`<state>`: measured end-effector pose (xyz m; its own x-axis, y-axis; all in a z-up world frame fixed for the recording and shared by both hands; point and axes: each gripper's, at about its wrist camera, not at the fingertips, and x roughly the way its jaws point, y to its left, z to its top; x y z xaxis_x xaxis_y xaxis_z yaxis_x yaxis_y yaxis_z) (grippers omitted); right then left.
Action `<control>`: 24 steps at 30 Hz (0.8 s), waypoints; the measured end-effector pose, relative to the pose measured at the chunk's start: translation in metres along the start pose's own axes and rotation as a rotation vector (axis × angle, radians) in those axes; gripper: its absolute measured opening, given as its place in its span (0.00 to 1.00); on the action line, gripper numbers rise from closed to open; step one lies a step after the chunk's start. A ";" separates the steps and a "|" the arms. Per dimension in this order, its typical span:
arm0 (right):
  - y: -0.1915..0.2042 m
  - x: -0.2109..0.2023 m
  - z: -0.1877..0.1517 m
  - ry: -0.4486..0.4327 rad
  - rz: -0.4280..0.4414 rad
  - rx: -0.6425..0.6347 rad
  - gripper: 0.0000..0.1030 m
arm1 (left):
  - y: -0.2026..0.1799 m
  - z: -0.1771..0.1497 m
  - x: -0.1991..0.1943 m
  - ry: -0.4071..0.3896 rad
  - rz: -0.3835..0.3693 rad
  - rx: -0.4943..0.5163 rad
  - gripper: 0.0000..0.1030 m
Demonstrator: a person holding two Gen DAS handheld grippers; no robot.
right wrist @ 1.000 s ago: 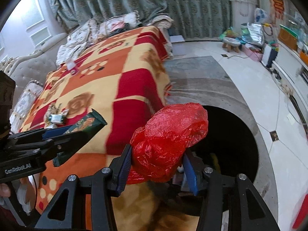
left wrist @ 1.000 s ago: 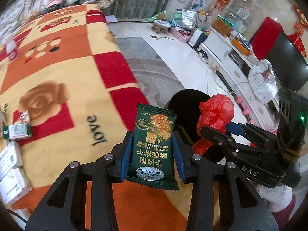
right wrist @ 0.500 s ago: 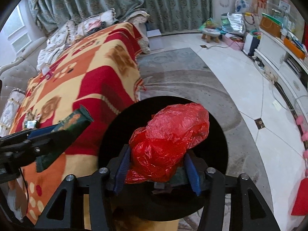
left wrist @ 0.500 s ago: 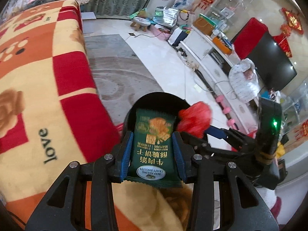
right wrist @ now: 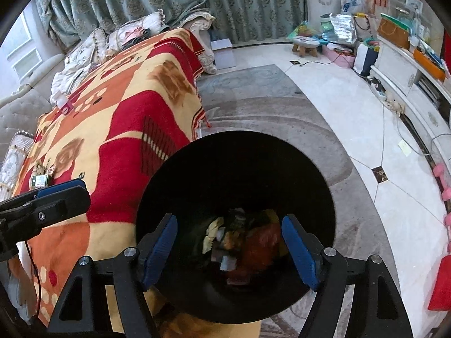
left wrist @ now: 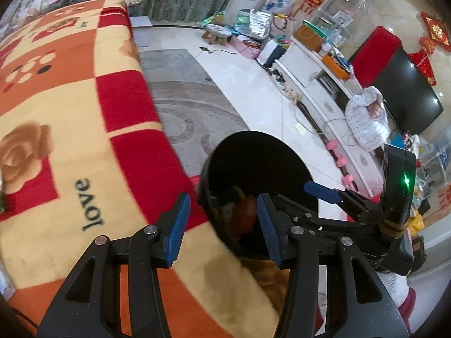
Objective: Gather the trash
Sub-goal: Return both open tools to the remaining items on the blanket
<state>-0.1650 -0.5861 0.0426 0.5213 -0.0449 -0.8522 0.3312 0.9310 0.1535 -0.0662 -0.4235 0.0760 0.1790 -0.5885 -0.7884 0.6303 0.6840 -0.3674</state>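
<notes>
A black round trash bin (right wrist: pixel 310 169) stands on the floor beside the blanket-covered sofa; it also shows in the left wrist view (left wrist: pixel 253 152). The red plastic bag (right wrist: pixel 265 242) lies inside it among other trash, and shows in the left wrist view (left wrist: pixel 245 211). My right gripper (right wrist: pixel 229 246) is open and empty, right above the bin. My left gripper (left wrist: pixel 222 225) is open and empty at the bin's rim, over the sofa edge. The green biscuit packet is not clearly visible in the dark bin.
A red, orange and yellow blanket (left wrist: pixel 70 112) covers the sofa. Small packets (right wrist: pixel 41 178) lie on it at far left. A grey rug (right wrist: pixel 267 112) and marble floor surround the bin. A white TV cabinet (left wrist: pixel 318 76) runs along the right.
Both grippers have opened. The red bag and the green biscuit packet have left the grippers; the bag now lies in the bin. Both grippers moved closer over the bin.
</notes>
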 end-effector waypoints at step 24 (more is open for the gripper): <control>0.155 0.020 0.000 0.041 0.185 -0.216 0.72 | 0.148 -0.052 -0.117 -0.083 0.294 -0.209 0.46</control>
<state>-0.1030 -0.4425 0.0497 0.5233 0.1439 -0.8399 0.0561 0.9777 0.2024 -0.0330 -0.2317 0.0884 0.3953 -0.3812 -0.8357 0.3769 0.8970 -0.2309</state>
